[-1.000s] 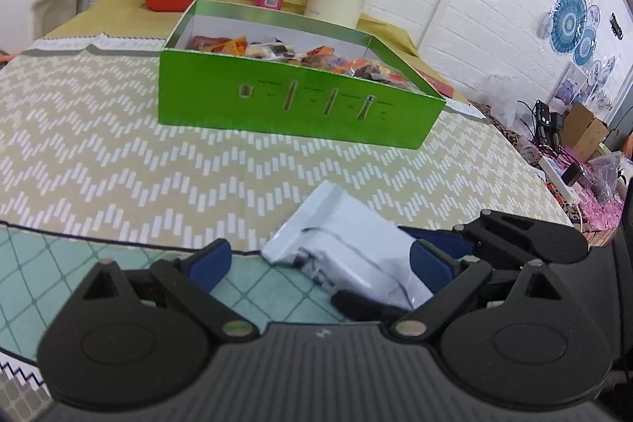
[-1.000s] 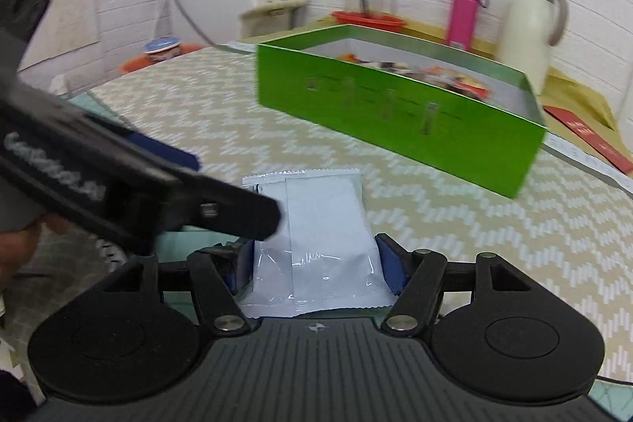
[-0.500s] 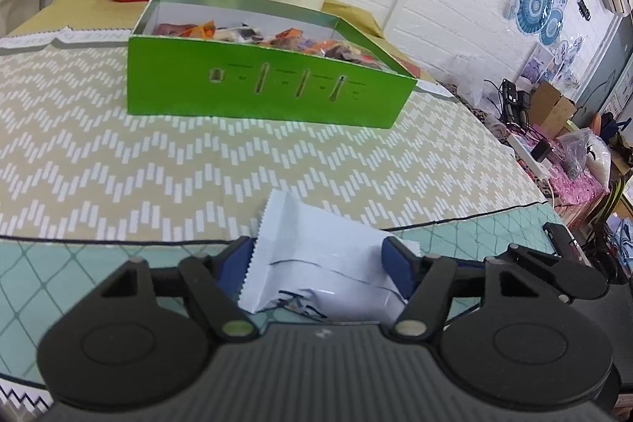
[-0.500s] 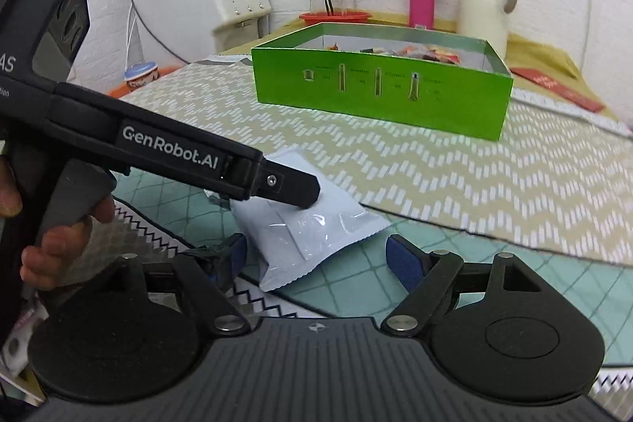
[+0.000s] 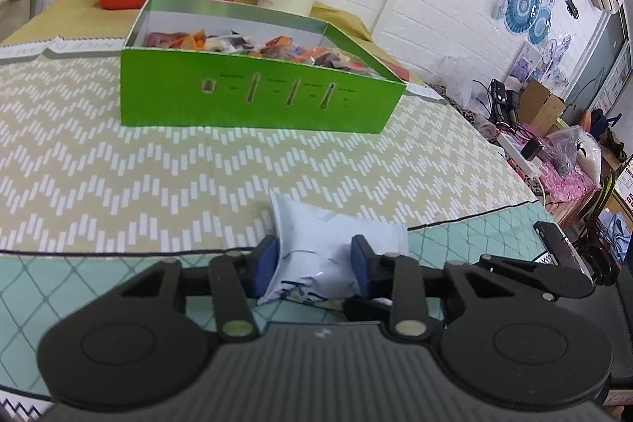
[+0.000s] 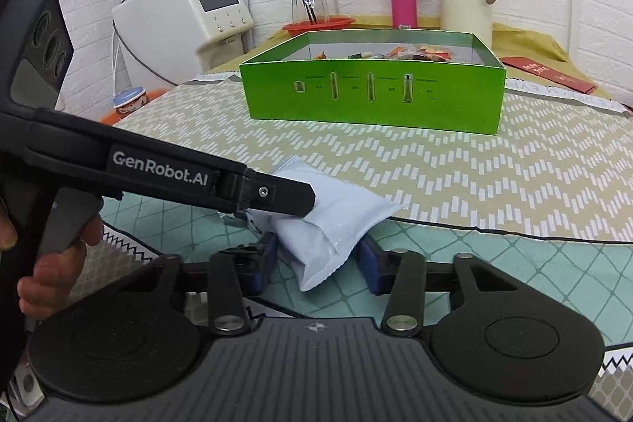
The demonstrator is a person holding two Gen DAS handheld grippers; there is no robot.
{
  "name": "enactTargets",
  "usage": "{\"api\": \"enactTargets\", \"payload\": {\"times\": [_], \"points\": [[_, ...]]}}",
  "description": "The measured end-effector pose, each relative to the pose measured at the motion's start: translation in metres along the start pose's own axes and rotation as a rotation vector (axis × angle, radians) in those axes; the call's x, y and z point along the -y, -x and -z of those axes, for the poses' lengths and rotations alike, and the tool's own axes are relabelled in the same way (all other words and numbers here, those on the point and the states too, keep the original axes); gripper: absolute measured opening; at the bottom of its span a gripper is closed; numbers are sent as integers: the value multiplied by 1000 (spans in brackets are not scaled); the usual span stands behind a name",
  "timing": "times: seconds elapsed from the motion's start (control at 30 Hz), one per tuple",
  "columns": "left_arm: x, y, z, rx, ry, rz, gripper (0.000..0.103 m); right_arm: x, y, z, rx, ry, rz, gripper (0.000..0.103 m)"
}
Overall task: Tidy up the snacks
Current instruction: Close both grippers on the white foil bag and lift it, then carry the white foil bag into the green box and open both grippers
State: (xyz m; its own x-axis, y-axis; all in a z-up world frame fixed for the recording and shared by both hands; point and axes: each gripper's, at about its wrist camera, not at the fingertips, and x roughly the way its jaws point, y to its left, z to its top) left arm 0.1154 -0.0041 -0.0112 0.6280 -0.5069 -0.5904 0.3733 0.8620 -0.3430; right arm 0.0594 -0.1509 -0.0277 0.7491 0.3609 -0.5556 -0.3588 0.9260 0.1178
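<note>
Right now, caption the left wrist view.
Left gripper pinches a pale blue snack packet before the green snack box.

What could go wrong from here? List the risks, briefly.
1. The left gripper pinches the pale blue packet while the right gripper brackets its other end; pulling apart might tear it.
2. The puffy packet could slip out before reaching the green box.

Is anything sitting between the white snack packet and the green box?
Nothing visible. Only bare patterned tablecloth lies between the white snack packet, gripped by the left tool, and the green box; its near wall must be cleared.
</note>
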Motion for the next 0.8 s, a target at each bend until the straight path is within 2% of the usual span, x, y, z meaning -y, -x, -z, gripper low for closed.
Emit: {"api": "enactTargets", "payload": {"times": [0.03,0.33,0.57,0.8], "points": [[2,1,-1,6,-5,-3,26,-2,1,0,-1,9,-11,62],[7,20,-16,82,-21,1,22,-9,12,-15,63,77,0,59],[4,36,-60,183,-48,-11,22,-8,9,-53,169,139,-12,59],[-6,26,-103,220,-60,-31,22,4,-14,-89,230,152,-17,59]]}}
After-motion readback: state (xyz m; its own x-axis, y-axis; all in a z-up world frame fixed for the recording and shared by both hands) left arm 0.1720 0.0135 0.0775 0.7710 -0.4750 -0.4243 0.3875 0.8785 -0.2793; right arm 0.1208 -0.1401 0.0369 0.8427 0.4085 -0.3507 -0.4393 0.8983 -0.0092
